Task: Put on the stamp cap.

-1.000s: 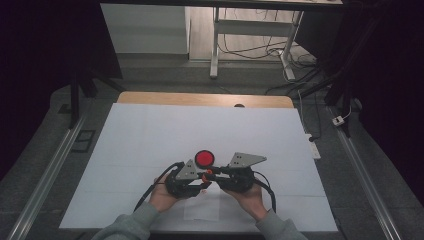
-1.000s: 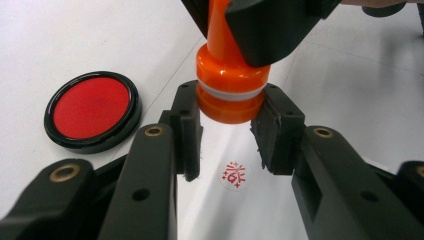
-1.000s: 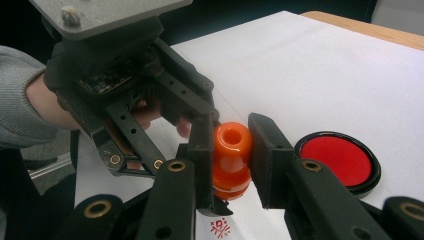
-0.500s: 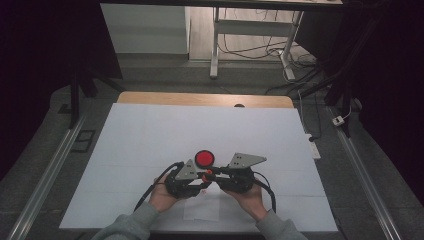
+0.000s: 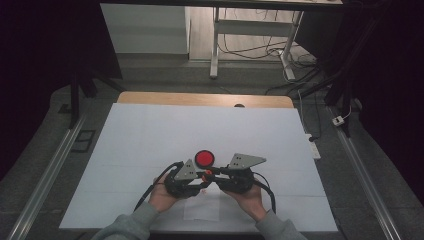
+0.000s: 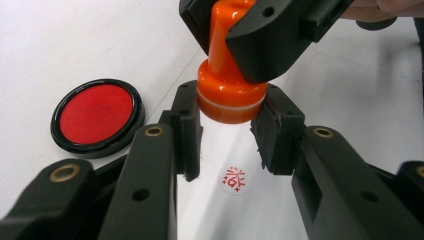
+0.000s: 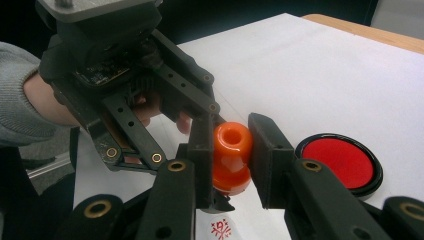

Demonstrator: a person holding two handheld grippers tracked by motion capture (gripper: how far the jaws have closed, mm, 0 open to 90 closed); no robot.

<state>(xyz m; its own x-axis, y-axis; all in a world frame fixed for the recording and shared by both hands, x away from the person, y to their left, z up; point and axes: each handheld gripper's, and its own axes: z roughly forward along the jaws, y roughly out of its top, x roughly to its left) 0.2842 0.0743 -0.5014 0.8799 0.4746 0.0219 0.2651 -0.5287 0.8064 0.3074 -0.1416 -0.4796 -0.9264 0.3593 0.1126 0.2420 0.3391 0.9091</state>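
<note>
An orange stamp (image 6: 225, 97) is held just above the white paper between both grippers. My left gripper (image 6: 230, 112) is shut on its wide base, one pad on each side. My right gripper (image 7: 232, 150) is shut on its rounded handle (image 7: 231, 145) and comes in from the top of the left gripper view. In the high view the left gripper (image 5: 199, 181) and the right gripper (image 5: 215, 175) meet tip to tip at the stamp (image 5: 206, 172) near the table's front. A round red ink pad (image 5: 204, 158) in a black case lies open just beyond them.
A small red stamped mark (image 6: 233, 180) sits on the paper under the stamp. A large white sheet (image 5: 200, 125) covers the table, with a wooden edge (image 5: 200, 98) at the back. A smaller paper (image 5: 202, 210) lies under the hands.
</note>
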